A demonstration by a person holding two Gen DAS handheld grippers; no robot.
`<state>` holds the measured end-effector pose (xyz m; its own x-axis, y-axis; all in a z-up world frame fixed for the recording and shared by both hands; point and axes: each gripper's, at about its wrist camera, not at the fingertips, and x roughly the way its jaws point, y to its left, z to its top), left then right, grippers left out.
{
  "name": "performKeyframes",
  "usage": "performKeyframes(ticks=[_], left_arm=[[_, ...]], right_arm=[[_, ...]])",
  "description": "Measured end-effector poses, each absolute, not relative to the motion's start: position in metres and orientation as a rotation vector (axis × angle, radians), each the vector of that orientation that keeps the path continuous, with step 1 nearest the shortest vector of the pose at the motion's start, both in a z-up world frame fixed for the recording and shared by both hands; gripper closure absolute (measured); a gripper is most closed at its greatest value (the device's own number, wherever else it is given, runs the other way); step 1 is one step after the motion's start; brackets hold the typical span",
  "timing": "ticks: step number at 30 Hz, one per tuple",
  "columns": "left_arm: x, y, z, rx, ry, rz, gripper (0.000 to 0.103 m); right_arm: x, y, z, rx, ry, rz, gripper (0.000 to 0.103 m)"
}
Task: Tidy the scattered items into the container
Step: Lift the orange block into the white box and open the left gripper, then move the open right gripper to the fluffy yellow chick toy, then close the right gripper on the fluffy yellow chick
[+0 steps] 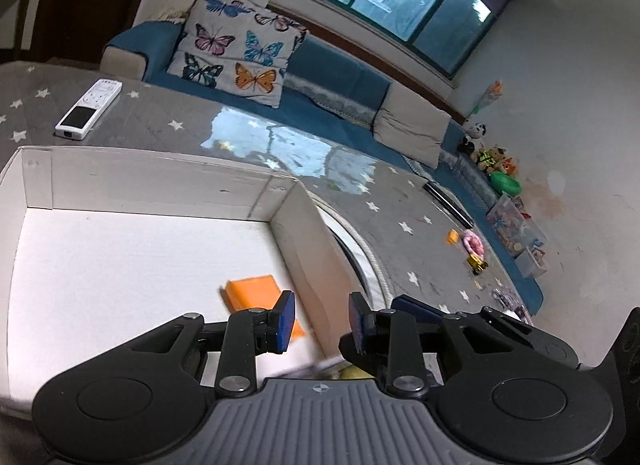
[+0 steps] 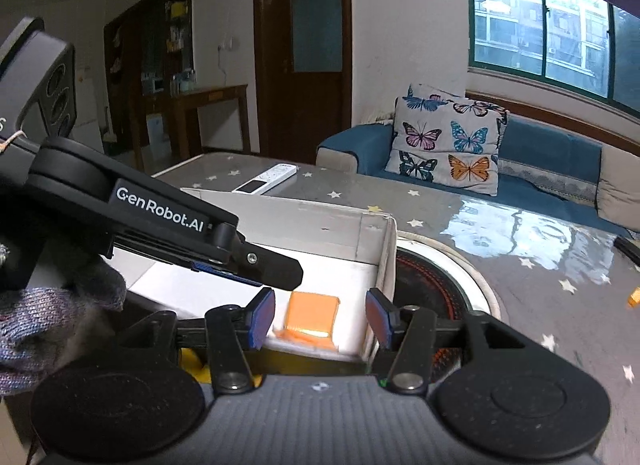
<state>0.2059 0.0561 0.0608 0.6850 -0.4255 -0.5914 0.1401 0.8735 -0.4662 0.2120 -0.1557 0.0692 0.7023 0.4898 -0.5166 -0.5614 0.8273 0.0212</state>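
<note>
A flat orange rectangular block lay on the white floor of a shallow white cardboard box, close to the box's corner, slightly blurred in both views. In the right wrist view it sat at lower centre of the frame, directly ahead of the right tool and framed between its blue-padded fingers, which stood wide apart and held nothing. Its longer side ran roughly across that gap. In the left wrist view the same block appeared at lower centre, just ahead of and left of the left tool, whose fingers were also spread wide and empty, straddling the box's side wall. Both tools hovered close to the block; the right one looked better lined up with it.

The box rested on a grey table patterned with white stars and glossy enough to reflect the window. On the table, at right of the left view, other small things lay scattered well apart from the box: a small orange piece, a pink ring-shaped toy and a yellow toy vehicle. A white remote control lay beyond the box at upper left.

The left tool's arm, crossing the right view, read "GenRobot.AI" in white letters.

Whether the block had just been dropped in or was about to be lifted, the pictures did not settle.
</note>
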Motion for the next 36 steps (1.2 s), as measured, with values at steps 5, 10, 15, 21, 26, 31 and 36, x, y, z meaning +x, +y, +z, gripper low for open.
performKeyframes(ticks=[5, 10, 15, 21, 26, 31, 36], left_arm=[[0.182, 0.048, 0.063, -0.371, 0.735, -0.342, 0.071], [0.162, 0.041, 0.058, -0.370, 0.734, -0.356, 0.071], [0.153, 0.032, 0.052, -0.377, 0.750, -0.368, 0.071], [0.157, 0.023, 0.046, -0.381, 0.770, -0.379, 0.071], [0.163, 0.015, 0.042, -0.379, 0.788, -0.390, 0.071], [0.170, 0.005, 0.037, -0.363, 0.811, -0.393, 0.071], [0.173, -0.005, 0.032, -0.351, 0.834, -0.417, 0.070]], right_arm=[[0.186, -0.172, 0.064, -0.150, 0.536, 0.577, 0.044], [0.166, -0.183, 0.050, -0.152, 0.560, 0.556, 0.043], [0.161, -0.187, 0.038, -0.154, 0.578, 0.534, 0.036], [0.166, -0.196, 0.030, -0.114, 0.612, 0.518, 0.037], [0.172, -0.197, 0.016, -0.065, 0.661, 0.523, 0.042], [0.173, -0.202, 0.009, -0.017, 0.685, 0.536, 0.054], [0.160, -0.207, 0.011, -0.053, 0.673, 0.541, 0.054]])
